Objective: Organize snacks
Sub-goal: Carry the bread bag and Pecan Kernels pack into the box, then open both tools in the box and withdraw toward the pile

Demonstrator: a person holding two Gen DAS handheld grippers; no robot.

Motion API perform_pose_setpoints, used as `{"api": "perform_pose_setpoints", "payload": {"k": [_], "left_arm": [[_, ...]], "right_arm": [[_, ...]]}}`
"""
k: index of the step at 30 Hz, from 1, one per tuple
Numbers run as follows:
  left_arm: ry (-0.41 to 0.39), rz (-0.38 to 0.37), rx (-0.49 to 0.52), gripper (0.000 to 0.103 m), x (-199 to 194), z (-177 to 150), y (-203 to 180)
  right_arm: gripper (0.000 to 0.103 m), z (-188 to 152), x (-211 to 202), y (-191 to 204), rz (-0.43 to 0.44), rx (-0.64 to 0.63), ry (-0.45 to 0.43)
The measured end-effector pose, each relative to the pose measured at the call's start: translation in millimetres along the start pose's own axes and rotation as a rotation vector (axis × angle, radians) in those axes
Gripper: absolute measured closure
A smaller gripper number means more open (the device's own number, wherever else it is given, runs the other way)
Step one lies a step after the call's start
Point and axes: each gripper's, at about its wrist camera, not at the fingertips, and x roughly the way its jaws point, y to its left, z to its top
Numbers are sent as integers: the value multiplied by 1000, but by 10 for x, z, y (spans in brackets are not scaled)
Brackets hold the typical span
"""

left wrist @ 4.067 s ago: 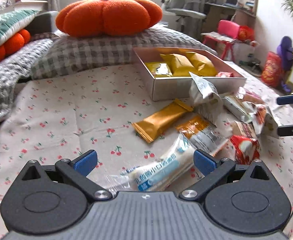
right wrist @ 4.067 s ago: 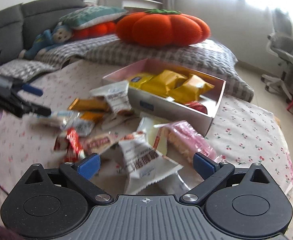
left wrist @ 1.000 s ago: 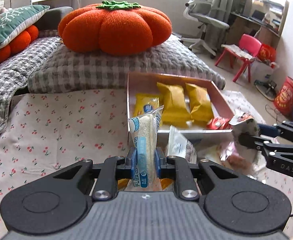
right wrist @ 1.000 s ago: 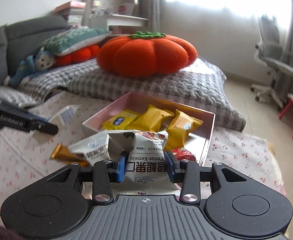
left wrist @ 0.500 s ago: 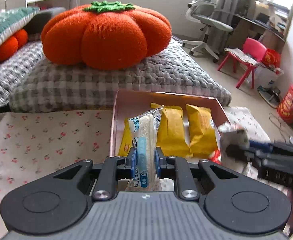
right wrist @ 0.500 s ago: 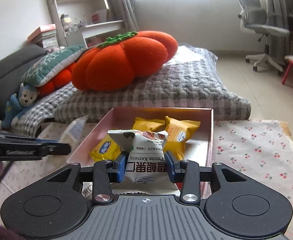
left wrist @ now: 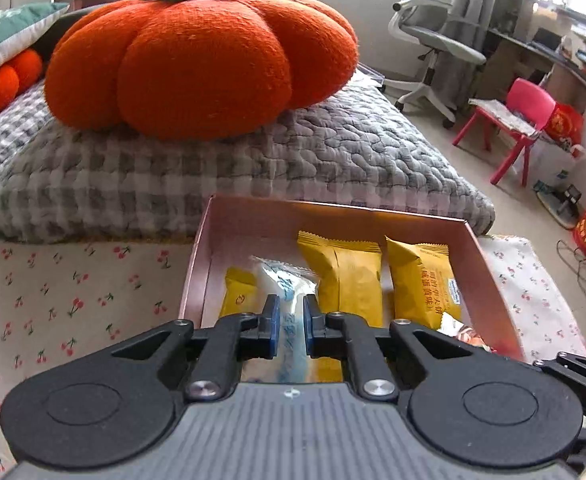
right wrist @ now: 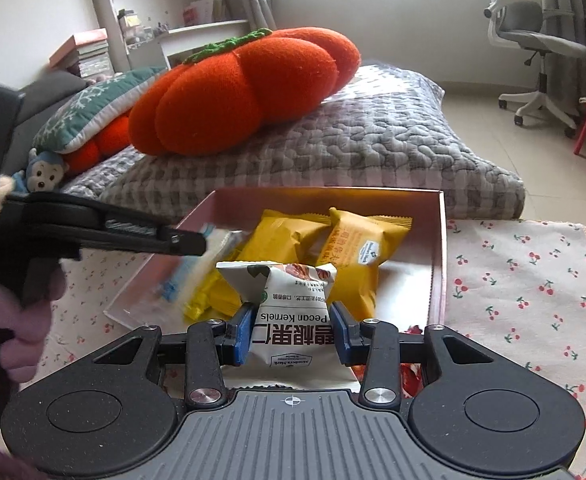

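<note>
Since a second ago both my grippers have carried their snacks from the loose pile on the cherry-print cloth to above the pink box, which now fills the middle of each view.

From the left wrist, my left gripper (left wrist: 291, 330) is clenched on the clear blue-and-white wrapped bun (left wrist: 283, 292), whose far end reaches into the pink box (left wrist: 333, 212) over the small yellow packet (left wrist: 238, 294) at the left. Two larger yellow packets (left wrist: 347, 276) lie side by side to its right. The orange pumpkin cushion (left wrist: 201, 56) sits on the grey quilt (left wrist: 333, 152) behind the box. The tip of the other gripper shows at the lower right edge.

From the right wrist, my right gripper (right wrist: 291, 334) grasps the white pecan kernel packet (right wrist: 291, 312) by its sides, held upright above the near edge of the box (right wrist: 439, 240). The left gripper (right wrist: 189, 242) comes in from the left with the bun (right wrist: 191, 272) blurred, slanting into the box's left part. A hand (right wrist: 21, 320) grips its handle.
</note>
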Motion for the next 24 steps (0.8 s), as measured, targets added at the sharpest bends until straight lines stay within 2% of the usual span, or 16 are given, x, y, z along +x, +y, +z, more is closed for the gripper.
{"api": "perform_pose_setpoints", "payload": {"k": [6, 7, 8, 9, 11, 16, 21, 24], "left_arm": [[1, 11, 18, 91, 43, 27, -35], [1, 8, 20, 88, 50, 36, -39], [-1, 13, 21, 82, 40, 35, -42], [-4, 19, 22, 80, 32, 35, -51], [-15, 29, 36, 73, -9, 21, -68], [-22, 26, 53, 55, -98, -8, -84], [-19, 18, 55, 47, -241, -52, -63], [-27, 12, 62, 36, -363, -98, -46]], "right_arm": [[62, 12, -22, -17, 19, 5, -23], [62, 22, -32, -21, 27, 11, -25], [55, 30, -41, -25, 32, 17, -24], [44, 39, -55, -30, 36, 27, -24], [36, 55, -80, -38, 46, 39, -31], [31, 83, -136, -18, 42, 38, -32], [26, 95, -231, 22, 21, 23, -30], [21, 96, -303, 49, 9, 18, -34]]}}
